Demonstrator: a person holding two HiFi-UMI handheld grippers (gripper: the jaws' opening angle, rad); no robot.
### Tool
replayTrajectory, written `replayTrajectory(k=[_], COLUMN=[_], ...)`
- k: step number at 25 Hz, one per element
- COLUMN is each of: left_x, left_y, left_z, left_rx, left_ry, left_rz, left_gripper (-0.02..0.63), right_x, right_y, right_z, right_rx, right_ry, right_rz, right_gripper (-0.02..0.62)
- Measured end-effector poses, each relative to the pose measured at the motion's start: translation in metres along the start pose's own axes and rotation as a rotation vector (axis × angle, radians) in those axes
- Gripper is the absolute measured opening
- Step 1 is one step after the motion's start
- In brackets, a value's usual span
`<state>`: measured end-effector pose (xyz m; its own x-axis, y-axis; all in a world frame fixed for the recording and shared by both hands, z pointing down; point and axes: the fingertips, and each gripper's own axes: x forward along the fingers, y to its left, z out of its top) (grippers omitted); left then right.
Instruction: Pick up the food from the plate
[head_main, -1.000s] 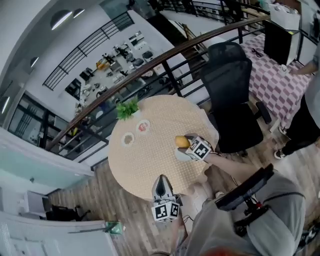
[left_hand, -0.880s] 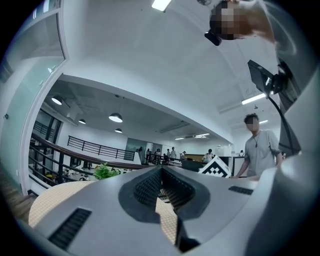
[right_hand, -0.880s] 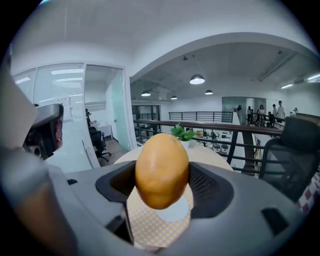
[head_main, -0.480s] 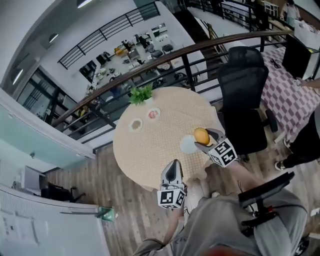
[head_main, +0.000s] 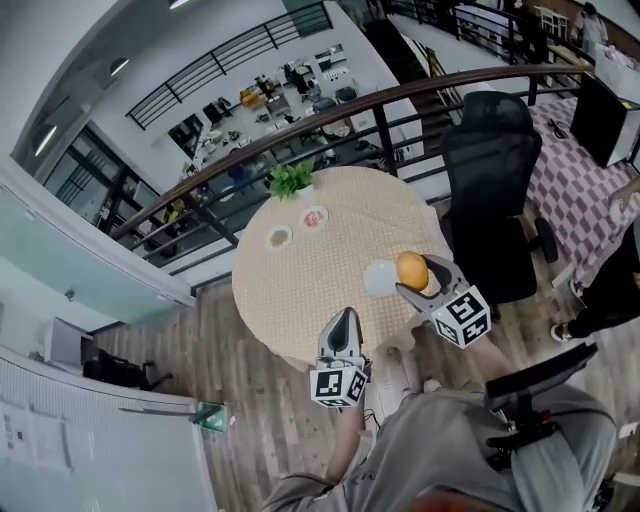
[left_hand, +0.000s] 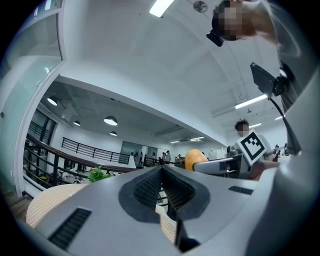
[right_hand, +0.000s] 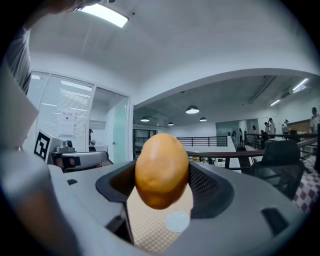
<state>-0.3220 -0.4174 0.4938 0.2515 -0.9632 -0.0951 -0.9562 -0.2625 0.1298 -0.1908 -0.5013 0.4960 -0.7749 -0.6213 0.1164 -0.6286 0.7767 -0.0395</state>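
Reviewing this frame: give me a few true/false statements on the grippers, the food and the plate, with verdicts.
1. The right gripper is shut on the orange food. True.
2. The orange food rests on the plate. False: it is held in the air, clear of the plate, which sits on the table.
3. The jaws of the left gripper are wide apart. False: they are together with nothing between them.
4. A green plant stands at the table's far edge. True.

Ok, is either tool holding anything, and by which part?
The right tool holds the orange egg-shaped food item across its middle, jaws on its two sides. The left tool is shut, empty.
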Motion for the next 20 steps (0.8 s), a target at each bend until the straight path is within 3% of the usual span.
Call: replayTrajectory(k=[20], left_x=[-0.011], left_y=[-0.003], left_z=[0.001], left_rx=[-0.014], left_ry=[-0.006], left_rz=[0.036], left_gripper=[0.011], right_x=[-0.015], right_y=[0.006], right_z=[0.006], right_rx=[-0.025], right_ry=[-0.009], right_rz=[0.021], right_gripper=[0.323])
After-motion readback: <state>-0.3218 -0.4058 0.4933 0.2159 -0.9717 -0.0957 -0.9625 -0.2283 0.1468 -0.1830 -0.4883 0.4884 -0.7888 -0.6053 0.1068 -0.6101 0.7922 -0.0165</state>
